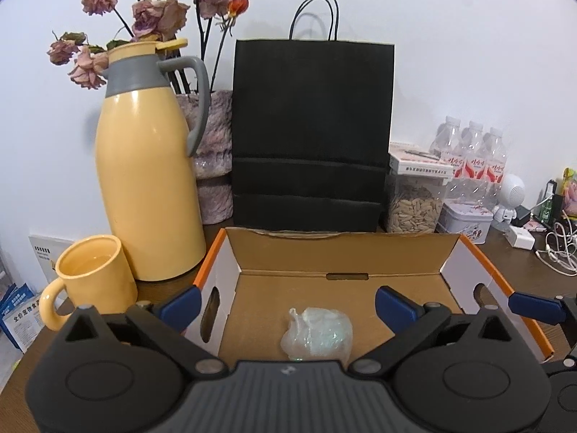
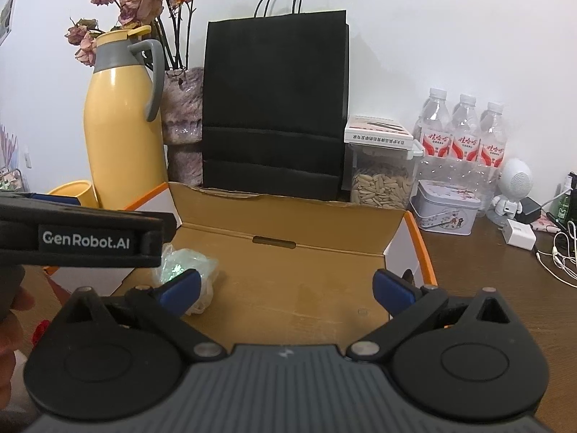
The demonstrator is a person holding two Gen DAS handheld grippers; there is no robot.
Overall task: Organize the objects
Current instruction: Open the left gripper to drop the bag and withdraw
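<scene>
On the brown counter (image 1: 523, 274) near its back edge sits an open cardboard box (image 1: 339, 249), and both of your tools hang over its front side. Your left hand-held gripper (image 1: 288, 303) has its blue fingers spread wide with nothing pinched. A crumpled plastic bag (image 1: 317, 335) lies loose on the box floor, on the left half near the front, right under that gap. Your right hand-held gripper (image 2: 286, 288) is spread wide too and holds nothing; its left finger sits in front of the plastic bag (image 2: 187, 267), while the box floor ahead of it is bare.

It looks like the bag has just been put away, so this step seems done. Next you likely need another thing to tidy. A yellow mug (image 1: 93, 281) stands just left of the box, beside the yellow thermos jug (image 1: 144, 180). A flowery tin (image 2: 447, 209) waits on the right. Lift your tools clear of the box walls first, so you do not bump them.
</scene>
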